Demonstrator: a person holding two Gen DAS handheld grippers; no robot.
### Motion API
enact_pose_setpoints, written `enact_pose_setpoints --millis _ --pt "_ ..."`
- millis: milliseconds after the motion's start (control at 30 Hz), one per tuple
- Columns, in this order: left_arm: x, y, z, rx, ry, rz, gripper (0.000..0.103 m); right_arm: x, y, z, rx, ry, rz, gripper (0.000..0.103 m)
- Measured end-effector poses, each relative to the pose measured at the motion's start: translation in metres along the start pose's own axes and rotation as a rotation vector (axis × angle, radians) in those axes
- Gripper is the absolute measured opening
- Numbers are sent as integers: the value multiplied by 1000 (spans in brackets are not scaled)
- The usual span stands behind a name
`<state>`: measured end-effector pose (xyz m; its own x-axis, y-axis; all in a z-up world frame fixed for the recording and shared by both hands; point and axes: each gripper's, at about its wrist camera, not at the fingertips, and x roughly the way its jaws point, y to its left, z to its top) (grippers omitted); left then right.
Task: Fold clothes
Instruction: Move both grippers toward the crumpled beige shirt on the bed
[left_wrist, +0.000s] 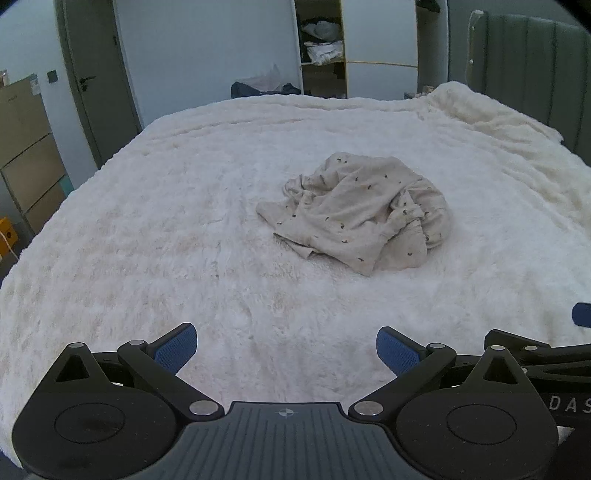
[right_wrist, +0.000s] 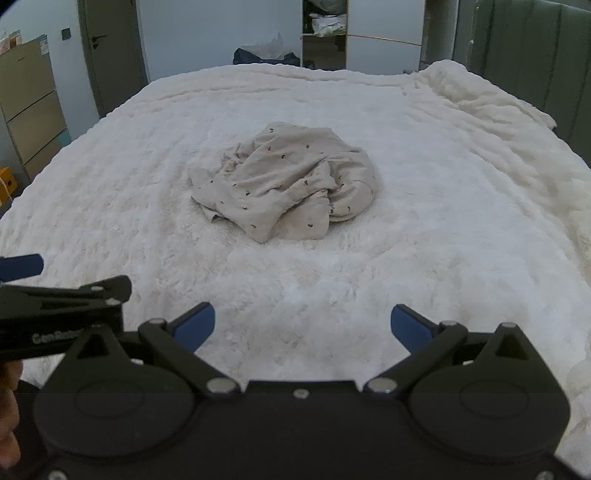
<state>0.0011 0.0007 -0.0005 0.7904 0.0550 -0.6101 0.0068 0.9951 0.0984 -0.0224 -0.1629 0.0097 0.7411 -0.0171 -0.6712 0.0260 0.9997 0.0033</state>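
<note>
A crumpled beige garment with small dark prints lies in a heap on the fluffy white blanket covering the bed. In the right wrist view the same garment sits mid-bed on the blanket. My left gripper hovers over the near part of the bed, open, its blue pads wide apart with nothing between them. My right gripper is also open and empty, well short of the garment. The left gripper shows side-on at the left edge of the right wrist view.
A green padded headboard rises at the right. Beyond the bed stand an open wardrobe with clothes on shelves, a dark pile on the floor, a door and cardboard boxes at the left.
</note>
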Motion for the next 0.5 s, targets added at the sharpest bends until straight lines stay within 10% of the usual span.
enact_pose_setpoints --millis 267,500 --pt "83 -3 37 16 140 -35 103 36 -2 32 -15 68 -38 103" --pt "175 -28 76 13 85 -46 103 123 -25 67 22 100 -32 103"
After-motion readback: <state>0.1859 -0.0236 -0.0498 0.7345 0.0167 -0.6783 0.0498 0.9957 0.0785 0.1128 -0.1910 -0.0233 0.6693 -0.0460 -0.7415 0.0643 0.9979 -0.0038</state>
